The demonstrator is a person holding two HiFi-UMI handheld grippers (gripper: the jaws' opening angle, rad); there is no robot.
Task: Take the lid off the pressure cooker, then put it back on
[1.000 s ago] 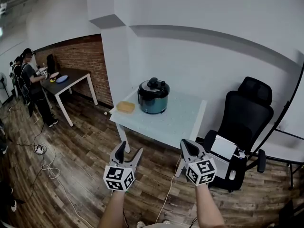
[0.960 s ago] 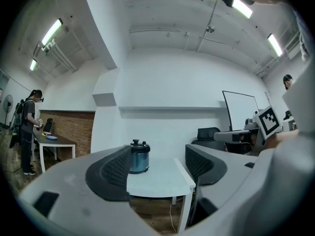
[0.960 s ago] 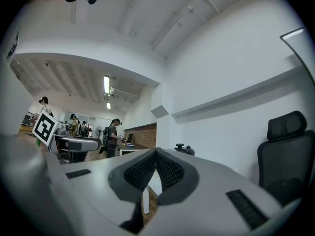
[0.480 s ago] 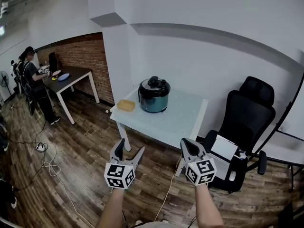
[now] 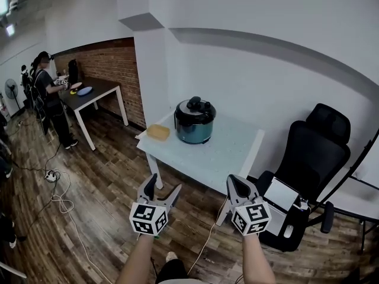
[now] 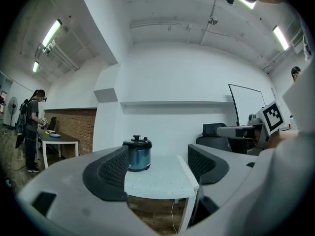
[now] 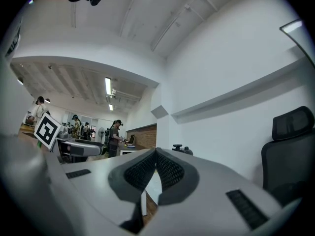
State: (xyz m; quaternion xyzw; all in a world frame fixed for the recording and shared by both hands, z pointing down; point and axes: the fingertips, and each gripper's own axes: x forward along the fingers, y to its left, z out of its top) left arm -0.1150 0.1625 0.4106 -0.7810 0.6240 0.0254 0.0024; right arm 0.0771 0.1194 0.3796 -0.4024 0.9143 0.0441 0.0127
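Observation:
The pressure cooker (image 5: 193,123) stands on the white table (image 5: 225,152), teal-bodied, with its black lid (image 5: 194,107) on. It also shows ahead in the left gripper view, the cooker (image 6: 138,156) with the lid (image 6: 137,142) seated. My left gripper (image 5: 163,186) hangs over the floor, well short of the table. It is open; its jaws have just been opening and nothing is between them (image 6: 156,166). My right gripper (image 5: 235,182) is beside it, equally far from the cooker, with its pads (image 7: 145,168) shut together on nothing. Only the lid's knob (image 7: 181,148) peeks over them.
A yellow block (image 5: 157,132) lies on the table left of the cooker. A black office chair (image 5: 311,158) with a white device (image 5: 279,194) on its seat stands to the right. At far left a person (image 5: 50,93) works at a dark desk (image 5: 98,90). Cables (image 5: 59,203) trail on the wooden floor.
The table and cooker sit slightly nearer and further right in the head view. Both grippers have advanced a little. The left jaws stand a bit wider than before.

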